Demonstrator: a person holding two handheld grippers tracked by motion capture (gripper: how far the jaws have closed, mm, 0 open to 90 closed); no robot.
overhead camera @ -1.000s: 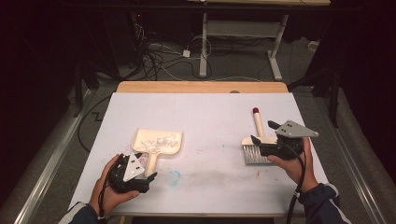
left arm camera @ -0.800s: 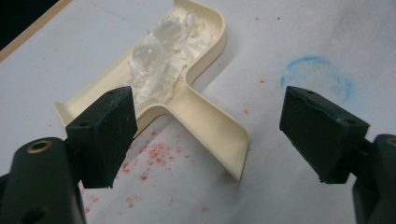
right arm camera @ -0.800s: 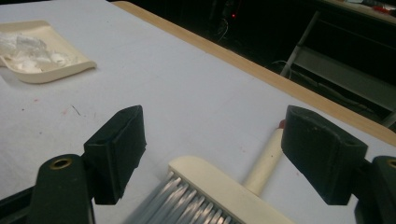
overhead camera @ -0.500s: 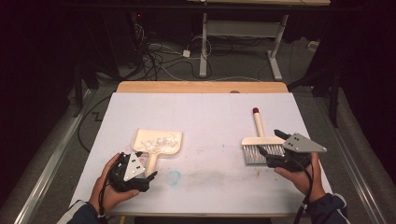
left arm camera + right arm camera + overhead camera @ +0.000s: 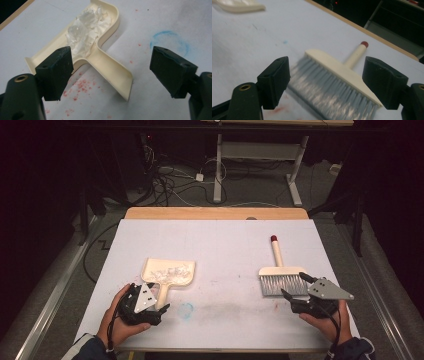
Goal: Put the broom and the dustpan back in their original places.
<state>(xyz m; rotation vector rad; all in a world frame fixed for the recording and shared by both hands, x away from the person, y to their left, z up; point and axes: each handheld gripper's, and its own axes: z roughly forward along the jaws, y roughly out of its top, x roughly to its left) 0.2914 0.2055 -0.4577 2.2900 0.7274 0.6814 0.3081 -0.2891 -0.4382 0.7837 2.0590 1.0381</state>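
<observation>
Your left gripper (image 5: 159,304) sits at the near left of the white table (image 5: 225,245), jaws spread wide, holding nothing. In the left gripper view the cream dustpan's handle (image 5: 113,72) lies between the two jaws but neither pad touches it; left pad is just beside the pan's back corner, right pad well apart over bare table. The dustpan (image 5: 169,272) lies flat, handle toward you, scoop pointing away, with white crumpled scraps (image 5: 85,32) piled inside the scoop. Red specks (image 5: 80,87) are scattered on the table beside the handle, and a faint blue ring mark (image 5: 168,41) is near the right pad.

Your right gripper (image 5: 295,287) is at the near right, jaws also spread apart and empty. It hovers just at the near edge of the hand brush (image 5: 280,275), and the right gripper view shows the grey bristles (image 5: 329,87) between the jaws, no contact that you can see there; the view is blurred. The brush lies flat, bristles toward you, cream handle with red tip (image 5: 273,239) pointing away. Brush and dustpan are well apart, one on each side of the table.
</observation>
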